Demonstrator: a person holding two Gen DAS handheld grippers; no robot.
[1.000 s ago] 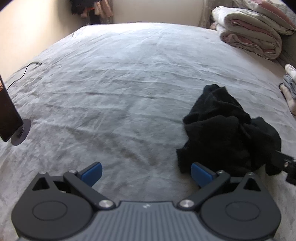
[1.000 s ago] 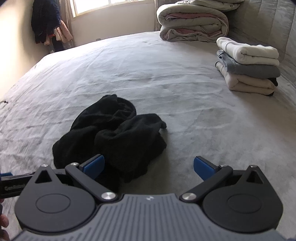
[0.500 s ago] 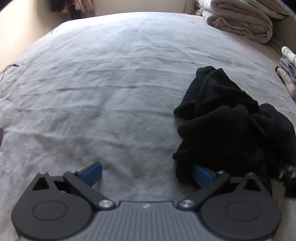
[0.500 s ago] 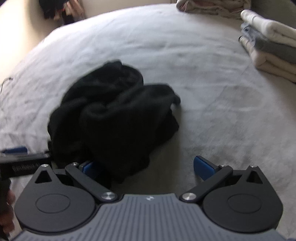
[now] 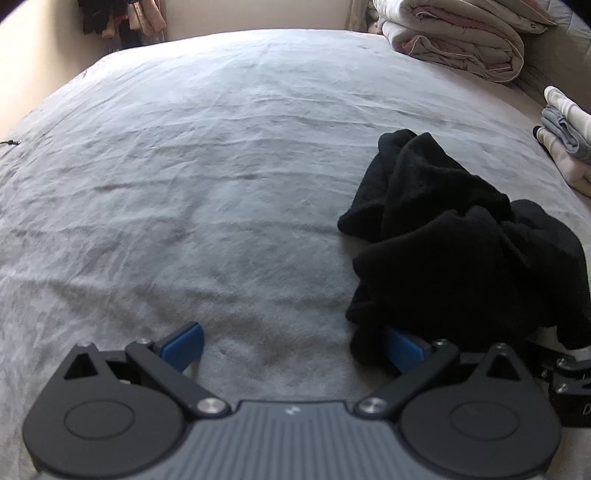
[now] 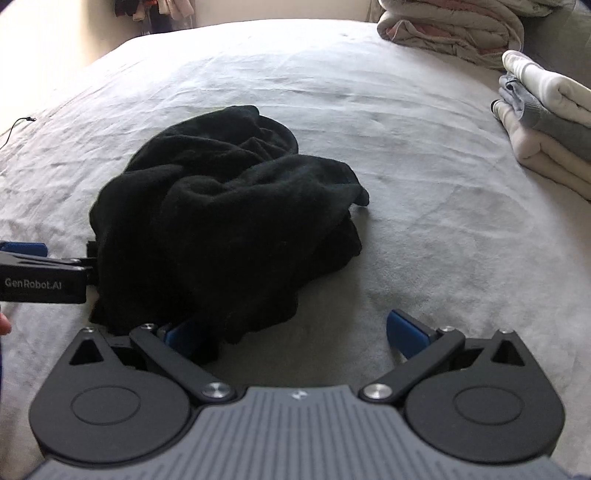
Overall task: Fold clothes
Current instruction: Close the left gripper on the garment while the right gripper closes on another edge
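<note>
A crumpled black garment [image 5: 458,251] lies in a heap on the grey bed sheet [image 5: 221,166]; it also shows in the right wrist view [image 6: 229,221]. My left gripper [image 5: 291,345] is open, low over the sheet, its right blue pad tucked under the garment's near left edge. My right gripper [image 6: 295,332] is open, its left blue pad under the garment's near edge. The left gripper's body [image 6: 40,273] shows at the garment's left side in the right wrist view.
A stack of folded clothes [image 6: 550,122] sits on the bed at the right. A rolled duvet [image 5: 458,40] lies at the far right corner. Clothes hang at the far left wall [image 5: 118,18]. A thin cable end [image 5: 11,142] lies at the left edge.
Both grippers have moved in close to the black garment and lower to the bed; each now has one pad at the garment's edge. Both stay open.
</note>
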